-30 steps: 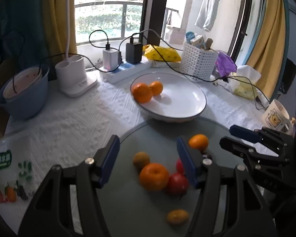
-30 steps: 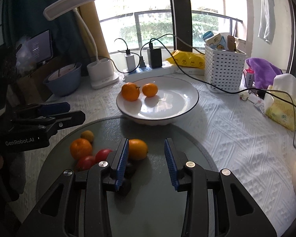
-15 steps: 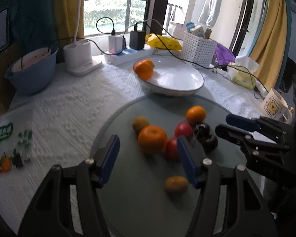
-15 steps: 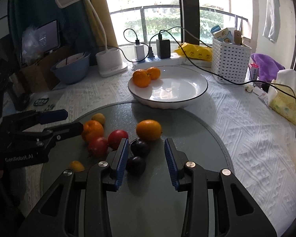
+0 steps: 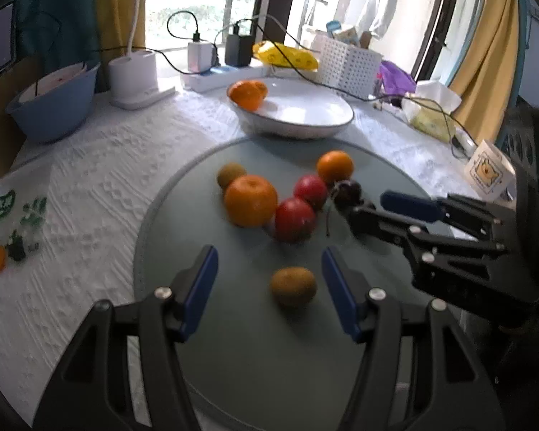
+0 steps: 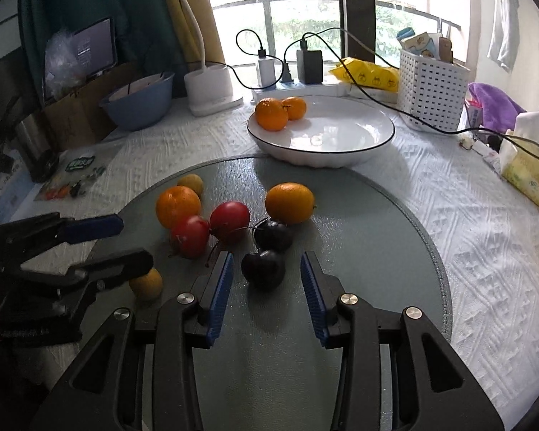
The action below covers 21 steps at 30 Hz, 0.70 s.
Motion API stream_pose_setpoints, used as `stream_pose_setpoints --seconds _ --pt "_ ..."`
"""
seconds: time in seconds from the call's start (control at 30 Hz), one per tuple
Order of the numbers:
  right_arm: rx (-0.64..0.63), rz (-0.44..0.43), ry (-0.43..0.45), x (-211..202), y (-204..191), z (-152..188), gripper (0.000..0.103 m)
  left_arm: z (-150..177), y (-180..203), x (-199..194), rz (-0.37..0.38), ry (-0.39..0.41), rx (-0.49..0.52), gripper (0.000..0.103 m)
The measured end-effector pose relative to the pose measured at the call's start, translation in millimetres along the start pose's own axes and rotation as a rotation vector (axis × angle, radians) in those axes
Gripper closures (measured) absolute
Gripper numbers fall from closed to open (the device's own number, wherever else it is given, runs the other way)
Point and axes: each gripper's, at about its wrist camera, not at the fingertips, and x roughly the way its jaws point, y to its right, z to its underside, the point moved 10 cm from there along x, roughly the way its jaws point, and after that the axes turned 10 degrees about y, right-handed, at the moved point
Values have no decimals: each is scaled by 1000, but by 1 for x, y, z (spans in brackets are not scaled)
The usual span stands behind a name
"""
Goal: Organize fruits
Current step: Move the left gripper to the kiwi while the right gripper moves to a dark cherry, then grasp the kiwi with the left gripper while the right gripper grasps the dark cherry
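Loose fruit lies on a round grey mat (image 5: 255, 352): a large orange (image 5: 250, 200), a smaller orange (image 6: 289, 202), two red plums (image 6: 229, 221), two dark plums (image 6: 263, 269) and two small yellow-brown fruits. My left gripper (image 5: 269, 282) is open, with one yellow-brown fruit (image 5: 293, 285) between its fingertips. My right gripper (image 6: 266, 280) is open around the nearer dark plum. A white bowl (image 6: 355, 145) behind the mat holds two oranges (image 6: 271, 114).
A blue basin (image 5: 50, 100), a white lamp base (image 5: 134, 75), a power strip with chargers (image 6: 287, 72), a white basket (image 6: 433, 89), a tissue pack (image 6: 528, 165) and a mug (image 5: 487, 172) ring the table. A fruit leaflet (image 5: 3, 230) lies at left.
Both grippers have drawn back toward the near edge of the mat. The yellow-brown fruit now sits between my left fingers and the dark plum between my right fingers.
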Motion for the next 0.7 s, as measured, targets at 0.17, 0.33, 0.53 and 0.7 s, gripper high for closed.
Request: stream_pose_setpoints --seconds 0.17,0.33,0.53,0.7 --pt "-3 -7 -24 6 -2 5 62 8 2 2 -9 -23 17 41" --pt "-8 -9 -36 10 -4 8 62 13 5 3 -6 -33 25 42" --pt "-19 -16 -51 13 -6 11 64 16 7 5 5 -37 30 61" --pt "-22 -11 -51 14 -5 10 70 17 10 5 18 -37 32 73"
